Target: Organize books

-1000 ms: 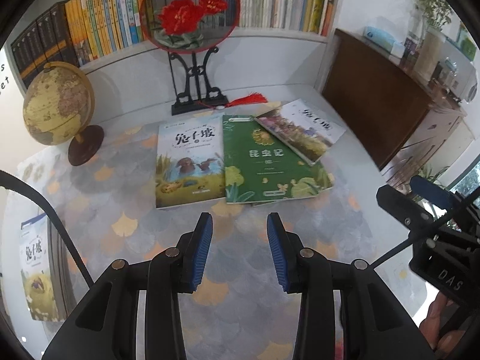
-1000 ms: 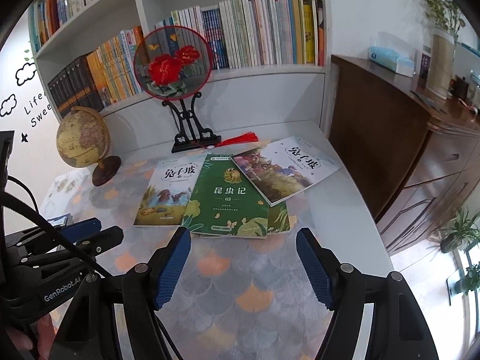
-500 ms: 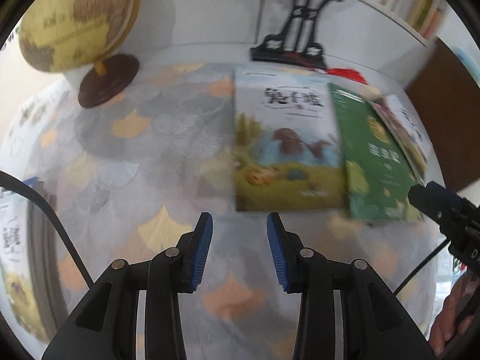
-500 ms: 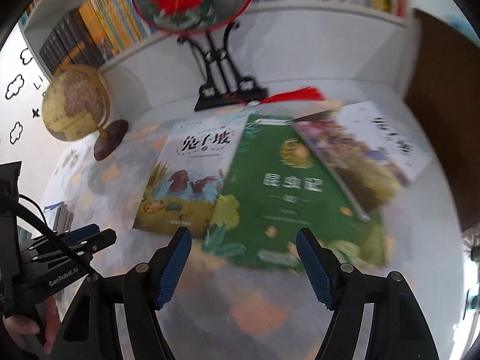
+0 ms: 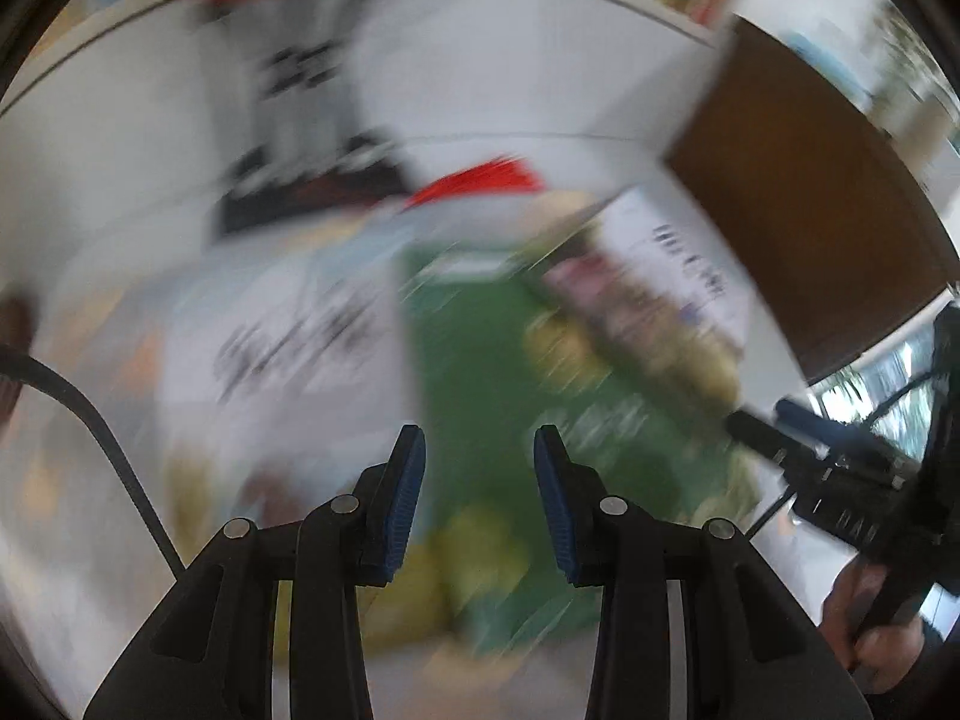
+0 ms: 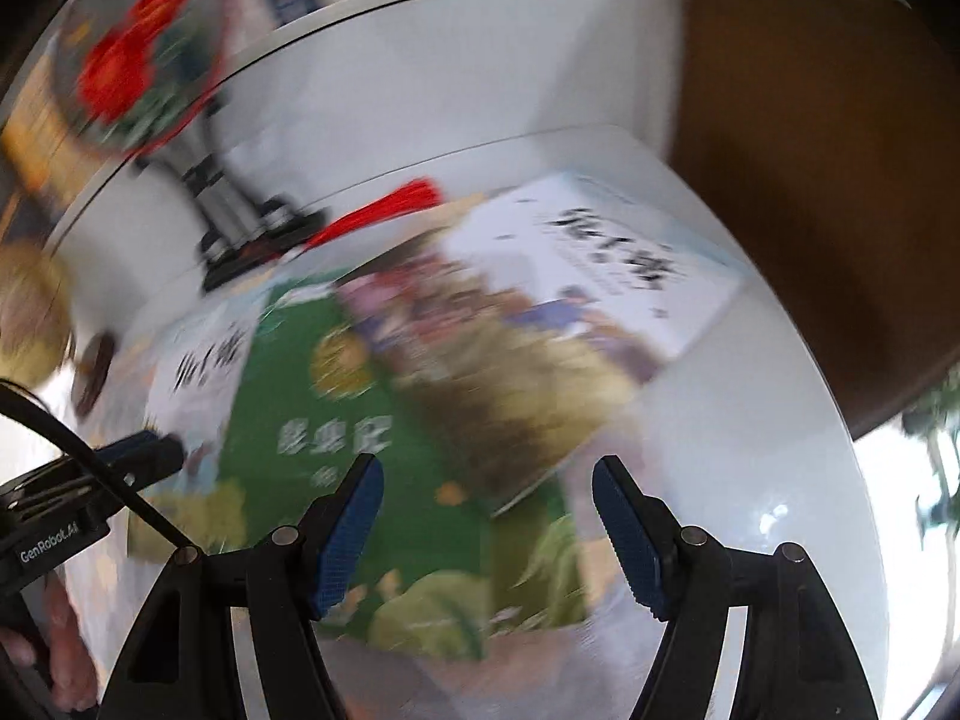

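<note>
Three thin books lie side by side on the table, blurred by motion. A green book is in the middle, a white-topped book on its left, and a third book overlaps its right edge. My left gripper hangs open above the green book's left part, nothing between its blue pads. My right gripper is open wider, above the near corner of the third book. Each gripper also shows at the other view's edge: the right gripper, the left gripper.
A black fan stand with a red tassel stands behind the books. A brown cabinet borders the table on the right. A globe sits far left. Bookshelves run along the back.
Both grippers have dropped closer to the books and moved toward them. The left gripper swung right, from the white-topped book to the green one. Jaw gaps are unchanged.
</note>
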Available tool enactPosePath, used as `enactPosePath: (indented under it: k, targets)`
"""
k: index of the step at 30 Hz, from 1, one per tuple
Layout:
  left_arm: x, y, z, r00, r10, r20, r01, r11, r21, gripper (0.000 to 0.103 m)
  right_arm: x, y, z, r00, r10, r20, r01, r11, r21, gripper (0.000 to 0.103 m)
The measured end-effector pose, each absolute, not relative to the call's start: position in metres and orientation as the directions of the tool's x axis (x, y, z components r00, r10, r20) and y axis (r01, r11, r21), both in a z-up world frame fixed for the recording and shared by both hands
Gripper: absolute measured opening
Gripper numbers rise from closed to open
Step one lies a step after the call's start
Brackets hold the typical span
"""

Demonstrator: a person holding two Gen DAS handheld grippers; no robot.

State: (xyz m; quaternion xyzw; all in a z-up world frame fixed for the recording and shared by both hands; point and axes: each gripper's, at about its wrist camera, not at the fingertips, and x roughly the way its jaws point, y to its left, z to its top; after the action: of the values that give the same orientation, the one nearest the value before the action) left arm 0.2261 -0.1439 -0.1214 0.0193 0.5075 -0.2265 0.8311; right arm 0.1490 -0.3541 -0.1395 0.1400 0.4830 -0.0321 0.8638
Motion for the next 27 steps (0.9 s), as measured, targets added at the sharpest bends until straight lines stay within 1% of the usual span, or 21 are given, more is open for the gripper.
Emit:
enactPosePath:
  k: [3,5,8,12,15,20,22,25,27]
  targets:
    - [0.261,-0.187,-0.119,0.352,-0.416,-0.838,0.471,0.853,-0.225,0.035,0.156,-0.374,-0.143,0.533,0.072,-0.843,0.263,0.933,0.247,0.071]
    - [0.281,-0.205,-0.122,0.344,-0.419,-0.84,0.481,0.847,-0.226,0.035,0.162,-0.386,-0.148,0.525,0.073,-0.848,0.313,0.91,0.272,0.071]
    - [0.308,-0.225,-0.13,0.335,-0.43,-0.838,0.485,0.841,-0.238,0.035,0.164,-0.397,-0.154,0.521,0.099,-0.848,0.344,0.885,0.314,0.071]
    - [0.33,-0.241,-0.144,0.275,-0.47,-0.839,0.467,0.828,-0.311,0.035,0.168,-0.4,-0.166,0.501,0.128,-0.856,0.363,0.867,0.342,0.071]
    - [0.329,-0.251,-0.154,0.2,-0.501,-0.842,0.5,0.791,-0.352,0.035,0.171,-0.403,-0.173,0.494,0.154,-0.856,0.366,0.856,0.365,0.071]
    - [0.311,-0.25,-0.155,0.117,-0.58,-0.806,0.531,0.723,-0.443,0.035,0.178,-0.397,-0.172,0.497,0.169,-0.851,0.314,0.88,0.357,0.071]
    - [0.304,-0.247,-0.153,0.124,-0.574,-0.809,0.538,0.724,-0.432,0.035,0.18,-0.391,-0.171,0.494,0.172,-0.852,0.29,0.892,0.348,0.071]
    - [0.302,-0.24,-0.148,0.188,-0.549,-0.815,0.531,0.754,-0.386,0.035,0.181,-0.379,-0.169,0.492,0.153,-0.857,0.258,0.914,0.312,0.071]
    - [0.306,-0.234,-0.144,0.198,-0.56,-0.804,0.518,0.757,-0.399,0.035,0.18,-0.372,-0.168,0.49,0.133,-0.862,0.246,0.927,0.283,0.071]
